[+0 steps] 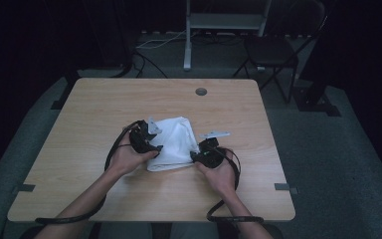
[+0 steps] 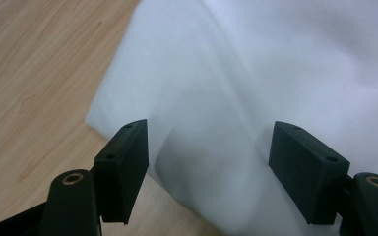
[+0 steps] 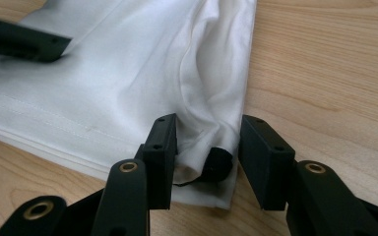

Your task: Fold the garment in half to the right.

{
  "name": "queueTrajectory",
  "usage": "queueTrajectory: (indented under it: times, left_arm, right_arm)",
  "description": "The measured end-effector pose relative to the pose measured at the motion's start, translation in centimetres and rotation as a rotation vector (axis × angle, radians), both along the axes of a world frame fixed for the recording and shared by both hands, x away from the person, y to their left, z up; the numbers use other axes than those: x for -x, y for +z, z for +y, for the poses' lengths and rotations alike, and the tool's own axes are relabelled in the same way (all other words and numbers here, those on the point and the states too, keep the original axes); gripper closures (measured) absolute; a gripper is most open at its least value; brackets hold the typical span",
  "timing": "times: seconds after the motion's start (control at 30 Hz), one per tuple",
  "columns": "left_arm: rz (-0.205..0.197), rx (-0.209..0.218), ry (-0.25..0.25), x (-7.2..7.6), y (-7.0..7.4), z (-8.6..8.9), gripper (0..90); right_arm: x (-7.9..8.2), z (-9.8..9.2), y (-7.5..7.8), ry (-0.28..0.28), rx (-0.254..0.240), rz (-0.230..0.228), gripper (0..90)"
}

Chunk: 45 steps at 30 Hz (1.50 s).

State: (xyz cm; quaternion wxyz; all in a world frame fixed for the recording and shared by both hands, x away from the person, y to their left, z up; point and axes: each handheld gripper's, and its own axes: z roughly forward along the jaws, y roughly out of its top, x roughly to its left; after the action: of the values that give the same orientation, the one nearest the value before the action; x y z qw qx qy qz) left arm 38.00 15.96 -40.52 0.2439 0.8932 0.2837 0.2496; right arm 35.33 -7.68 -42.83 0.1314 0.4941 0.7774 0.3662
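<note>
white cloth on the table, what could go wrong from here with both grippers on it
The right gripper has only a bunched corner of the white cloth between its jaws, so the corner may slip out. The left gripper stands open over a smooth stretch of cloth; closing there may catch one layer and spoil the fold.

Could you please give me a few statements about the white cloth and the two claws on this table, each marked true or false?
1. The white cloth lies folded on the wooden table. True.
2. The left claw is clamped shut on the cloth. False: its jaws stand wide apart over the cloth, with nothing pinched.
3. The right claw has a bunched corner of the cloth between its jaws. True.
4. The cloth hangs off the table's edge. False: it lies near the middle, with bare wood all round it.
5. A round hole sits in the tabletop beyond the cloth. True.
</note>
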Motion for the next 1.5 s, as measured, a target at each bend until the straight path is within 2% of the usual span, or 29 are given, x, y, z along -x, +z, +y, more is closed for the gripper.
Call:
queueTrajectory:
  times: [0.13,0.2,0.27,0.33,0.43,0.57,0.73,1.0,1.1,1.33,1.5]
  left_arm:
    - [-0.011,0.028,-0.004,1.7,0.2,0.2,31.0]
    - [-0.027,0.014,-0.005,2.5,0.1,0.2,31.0]
    - [-0.025,0.006,-0.007,3.1,-0.1,0.0,31.0]
    - [-0.034,-0.021,-0.012,3.5,-0.3,-0.1,31.0]
    - [-0.037,-0.031,-0.006,3.6,-0.6,0.0,31.0]
    - [-0.052,-0.066,0.005,3.6,-0.6,0.6,31.0]
    - [-0.053,-0.079,0.040,3.3,-0.5,2.4,31.0]
    - [-0.037,-0.100,0.099,2.6,-0.2,5.3,31.0]
    - [-0.024,-0.075,0.129,1.9,-0.3,6.6,31.0]
    - [0.000,-0.018,0.149,0.9,-0.6,8.1,31.0]
    - [-0.014,0.013,0.144,1.0,-0.9,8.4,31.0]
  right_arm:
    - [0.0,0.2,-0.1,0.002,-0.005,0.005,58.4]
    - [0.0,0.4,-0.1,0.001,-0.007,0.004,58.4]
    - [0.0,0.5,-0.1,0.000,-0.014,0.010,58.4]
    - [-0.1,0.7,-0.2,-0.003,-0.017,0.009,58.4]
    - [-0.2,1.0,-0.2,0.002,-0.019,0.011,58.5]
    - [-0.3,1.8,-0.3,0.010,-0.028,0.015,58.4]
    - [-0.5,3.4,-0.5,0.030,-0.052,0.018,58.3]
    - [-1.2,6.7,-0.4,0.074,-0.049,0.016,58.0]
    - [-1.7,7.7,-0.4,0.077,-0.047,0.018,58.0]
    - [-1.9,9.0,-0.3,0.088,-0.040,0.018,58.0]
    - [-1.3,8.9,-0.5,0.073,-0.050,0.006,58.3]
